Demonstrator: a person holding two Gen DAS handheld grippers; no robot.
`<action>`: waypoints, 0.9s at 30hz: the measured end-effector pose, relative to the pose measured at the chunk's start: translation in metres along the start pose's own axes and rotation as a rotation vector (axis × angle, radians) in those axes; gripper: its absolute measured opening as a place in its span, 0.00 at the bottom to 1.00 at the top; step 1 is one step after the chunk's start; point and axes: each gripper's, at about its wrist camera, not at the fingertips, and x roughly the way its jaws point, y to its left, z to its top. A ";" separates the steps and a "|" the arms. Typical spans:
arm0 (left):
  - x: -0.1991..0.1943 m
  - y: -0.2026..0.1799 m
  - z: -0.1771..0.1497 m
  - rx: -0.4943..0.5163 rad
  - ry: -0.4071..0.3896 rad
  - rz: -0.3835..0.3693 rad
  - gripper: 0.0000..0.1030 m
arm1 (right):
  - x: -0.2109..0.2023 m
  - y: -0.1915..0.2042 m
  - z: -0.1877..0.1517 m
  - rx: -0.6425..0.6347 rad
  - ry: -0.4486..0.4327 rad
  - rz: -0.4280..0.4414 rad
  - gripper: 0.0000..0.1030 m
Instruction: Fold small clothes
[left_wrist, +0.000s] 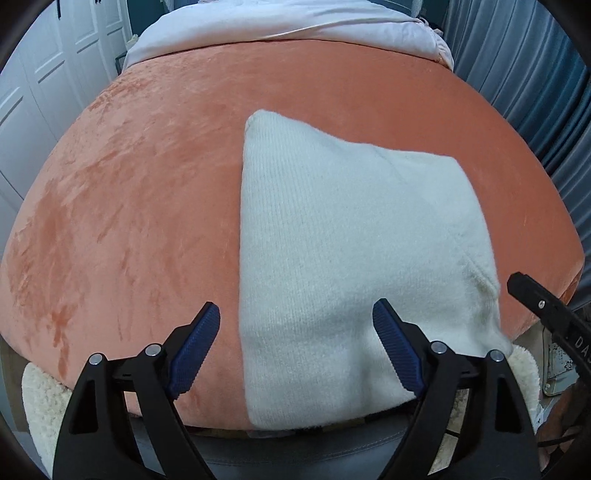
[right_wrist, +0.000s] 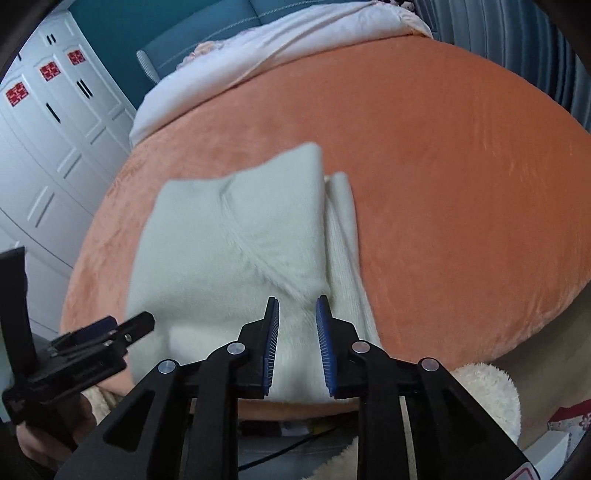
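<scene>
A white knit garment (left_wrist: 332, 240) lies folded on the orange velvet bed cover (left_wrist: 147, 184), near its front edge. It also shows in the right wrist view (right_wrist: 240, 236), with a narrow folded strip (right_wrist: 341, 229) along its right side. My left gripper (left_wrist: 295, 317) is wide open and empty, hovering over the garment's near left part. My right gripper (right_wrist: 297, 306) is open with a narrow gap, empty, just above the garment's near right edge. The right gripper's tip shows in the left wrist view (left_wrist: 532, 291). The left gripper shows in the right wrist view (right_wrist: 122, 328).
A white duvet (left_wrist: 295, 26) lies across the far end of the bed. White wardrobe doors (right_wrist: 48, 122) stand at the left, grey-blue curtains (left_wrist: 535, 92) at the right. A cream fluffy rug (right_wrist: 487, 391) lies below the bed's front edge.
</scene>
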 end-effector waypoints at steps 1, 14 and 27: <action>0.004 -0.002 0.004 0.005 0.003 0.012 0.80 | 0.001 -0.004 0.005 -0.007 -0.008 -0.009 0.26; 0.029 -0.010 0.016 0.020 0.017 0.049 0.86 | 0.049 -0.008 0.002 -0.064 0.109 -0.098 0.27; 0.009 -0.008 -0.009 0.017 0.062 -0.004 0.85 | 0.000 -0.035 -0.034 0.046 0.040 -0.044 0.59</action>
